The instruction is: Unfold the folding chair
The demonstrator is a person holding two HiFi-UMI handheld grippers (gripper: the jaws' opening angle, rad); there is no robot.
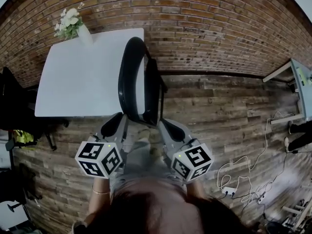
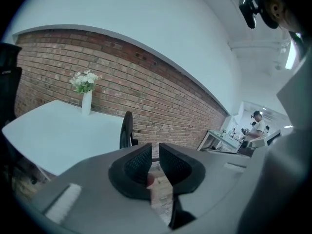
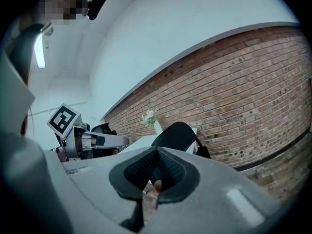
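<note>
The black folding chair (image 1: 134,82) stands folded flat and upright on the wood floor, edge-on to me, beside the white table's right side. It also shows in the left gripper view as a thin dark chair (image 2: 126,130) and in the right gripper view as the chair's curved back (image 3: 178,133). My left gripper (image 1: 113,125) hovers just short of the chair's near left side, jaws slightly apart with nothing between them (image 2: 155,147). My right gripper (image 1: 170,128) hovers at the near right side, its jaws (image 3: 157,150) shut and empty. Neither touches the chair.
A white table (image 1: 83,77) with a vase of white flowers (image 1: 73,26) stands left of the chair against the brick wall. Cables and a power strip (image 1: 243,179) lie on the floor at right, near another table (image 1: 302,87). A person (image 2: 256,126) works far off.
</note>
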